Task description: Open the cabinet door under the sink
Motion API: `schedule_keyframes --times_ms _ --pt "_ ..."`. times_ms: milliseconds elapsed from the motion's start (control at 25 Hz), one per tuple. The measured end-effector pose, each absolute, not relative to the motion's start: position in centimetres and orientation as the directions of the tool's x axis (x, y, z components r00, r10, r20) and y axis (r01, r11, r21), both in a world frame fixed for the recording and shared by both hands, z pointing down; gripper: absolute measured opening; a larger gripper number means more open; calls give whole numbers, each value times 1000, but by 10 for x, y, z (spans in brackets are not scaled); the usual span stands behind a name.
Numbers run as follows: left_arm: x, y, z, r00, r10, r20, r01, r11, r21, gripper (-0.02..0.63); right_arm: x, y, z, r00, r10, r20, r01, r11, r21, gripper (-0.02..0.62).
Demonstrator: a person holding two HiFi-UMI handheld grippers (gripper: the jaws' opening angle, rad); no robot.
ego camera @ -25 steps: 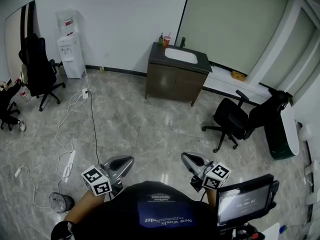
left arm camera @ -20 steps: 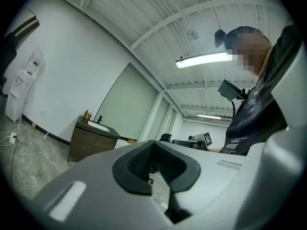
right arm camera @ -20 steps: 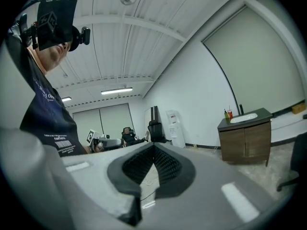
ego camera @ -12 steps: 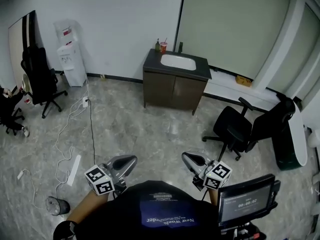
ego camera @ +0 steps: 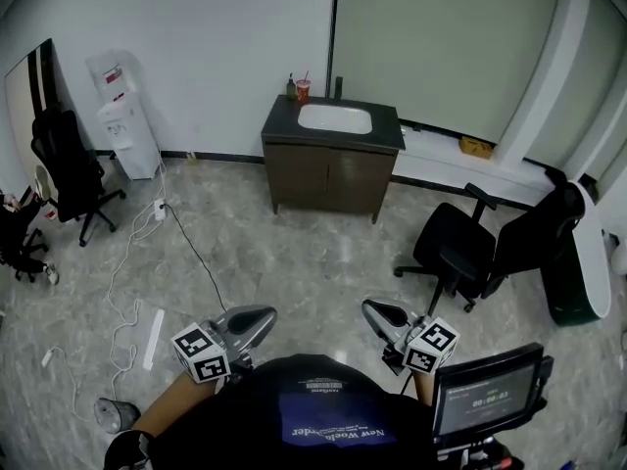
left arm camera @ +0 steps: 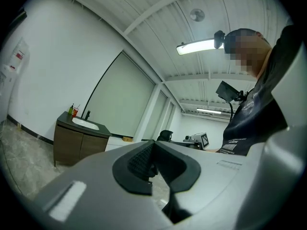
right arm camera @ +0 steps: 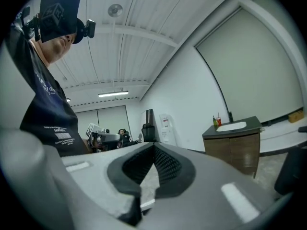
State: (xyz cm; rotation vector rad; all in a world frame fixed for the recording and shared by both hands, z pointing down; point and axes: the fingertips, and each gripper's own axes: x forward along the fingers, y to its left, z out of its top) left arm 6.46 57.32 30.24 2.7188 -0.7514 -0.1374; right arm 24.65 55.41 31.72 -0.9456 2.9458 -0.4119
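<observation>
The left gripper (ego camera: pixel 263 317) has its jaws closed on nothing, and the right gripper (ego camera: pixel 375 311) is pressed together and empty too. Both are held level, close to the person's chest, each angled a little inward.

The cabinet (ego camera: pixel 328 176) stands well apart from both, straight ahead across open floor (ego camera: pixel 294 262) against the far wall. Its front faces the person nearly square on, and its long side runs left to right. The sink (ego camera: pixel 335 118) is set in its top. Under it two doors sit side by side, the left door (ego camera: pixel 301 174) and the right door (ego camera: pixel 355 179). Both look closed, and no handle can be made out from here.

Seen from the cabinet, the grippers lie about equally far off, one on each side of its middle seam. Neither is clearly nearer, so the left gripper lines up with the left door and the right gripper with the right door. A chair (ego camera: pixel 458 248) stands near the cabinet's right end, off the direct line. I judge the approach has a good way to go, and jaws must open before any door edge can be taken.
</observation>
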Motion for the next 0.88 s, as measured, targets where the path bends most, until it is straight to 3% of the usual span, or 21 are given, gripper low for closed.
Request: schedule_keyframes --times_ms 280,880 --pt "61 519 314 879 -477 -9 -442 -820 364 0 240 510 331 -788 -609 95 -610 748 -261 2" --pt "-50 351 304 917 -397 -42 -363 -874 324 0 131 359 307 -724 -683 94 -686 700 -198 2"
